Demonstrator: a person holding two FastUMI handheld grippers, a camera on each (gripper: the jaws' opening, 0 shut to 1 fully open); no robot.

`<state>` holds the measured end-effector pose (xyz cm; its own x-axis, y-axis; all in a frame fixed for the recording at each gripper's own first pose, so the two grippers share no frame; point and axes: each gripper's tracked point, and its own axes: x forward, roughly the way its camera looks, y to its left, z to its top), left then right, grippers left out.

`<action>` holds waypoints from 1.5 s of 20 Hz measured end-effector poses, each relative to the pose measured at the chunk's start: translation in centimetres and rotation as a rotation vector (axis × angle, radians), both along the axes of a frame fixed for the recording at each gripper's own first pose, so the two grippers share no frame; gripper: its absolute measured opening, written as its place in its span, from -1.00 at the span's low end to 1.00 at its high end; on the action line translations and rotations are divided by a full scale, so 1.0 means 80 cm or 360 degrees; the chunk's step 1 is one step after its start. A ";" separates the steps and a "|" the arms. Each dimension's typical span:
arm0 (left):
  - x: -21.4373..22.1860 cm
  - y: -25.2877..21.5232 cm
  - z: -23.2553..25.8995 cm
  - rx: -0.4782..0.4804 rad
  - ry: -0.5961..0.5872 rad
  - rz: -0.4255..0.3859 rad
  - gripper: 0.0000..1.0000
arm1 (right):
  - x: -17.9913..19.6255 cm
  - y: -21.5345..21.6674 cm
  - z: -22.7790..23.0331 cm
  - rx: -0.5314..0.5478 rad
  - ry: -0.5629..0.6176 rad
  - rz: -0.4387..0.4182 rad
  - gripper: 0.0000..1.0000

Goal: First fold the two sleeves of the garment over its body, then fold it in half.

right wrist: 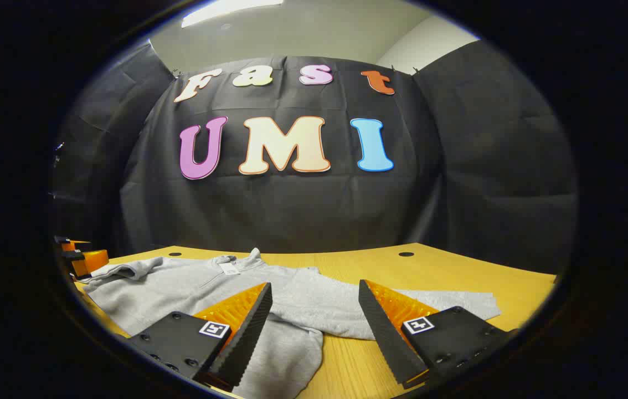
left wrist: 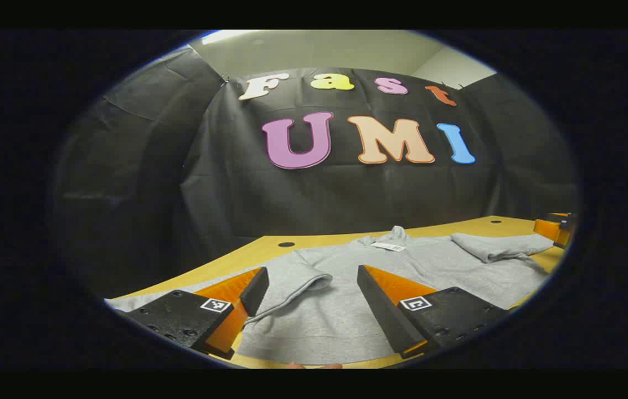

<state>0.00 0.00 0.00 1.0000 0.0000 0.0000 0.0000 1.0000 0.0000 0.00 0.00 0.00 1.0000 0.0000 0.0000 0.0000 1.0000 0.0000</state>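
Observation:
A grey sweatshirt [left wrist: 347, 299] lies spread flat on the wooden table [left wrist: 269, 246], collar and white neck tag [left wrist: 387, 246] toward the wall. My left gripper [left wrist: 311, 271] hovers open over its hem and the near sleeve [left wrist: 292, 288], which runs off to the lower left. The far sleeve [left wrist: 497, 245] lies rumpled by the other gripper [left wrist: 557, 227]. In the right gripper view the sweatshirt [right wrist: 181, 288] fills the left half. Its sleeve [right wrist: 458, 307] stretches flat to the right. My right gripper [right wrist: 314, 285] is open above that sleeve's shoulder end, holding nothing. The left gripper [right wrist: 78, 255] shows far left.
The table [right wrist: 458, 271] has small dark holes near its back edge [left wrist: 286, 244] [right wrist: 406, 254]. Black cloth walls close in the booth behind and on both sides. Bare wood shows to the right of the sleeve in the right gripper view.

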 end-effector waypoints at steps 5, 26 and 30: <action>-0.001 -0.003 0.000 -0.0023 -0.0011 -0.0034 0.89 | 0.001 0.000 0.001 0.0001 0.0000 0.0002 0.94; -0.003 0.013 -0.001 -0.0066 -0.0020 0.0055 0.87 | 0.002 -0.004 -0.001 0.0002 -0.0005 -0.0023 0.94; -0.001 0.013 -0.001 -0.0065 -0.0019 0.0055 0.88 | 0.002 -0.005 -0.002 0.0002 -0.0005 -0.0025 0.94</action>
<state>-0.10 1.07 -0.09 0.9993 0.0350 0.0113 -0.0345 0.9986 -0.0412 0.19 -0.38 -0.13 0.9999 -0.0158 0.0030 0.0158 0.9999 0.0011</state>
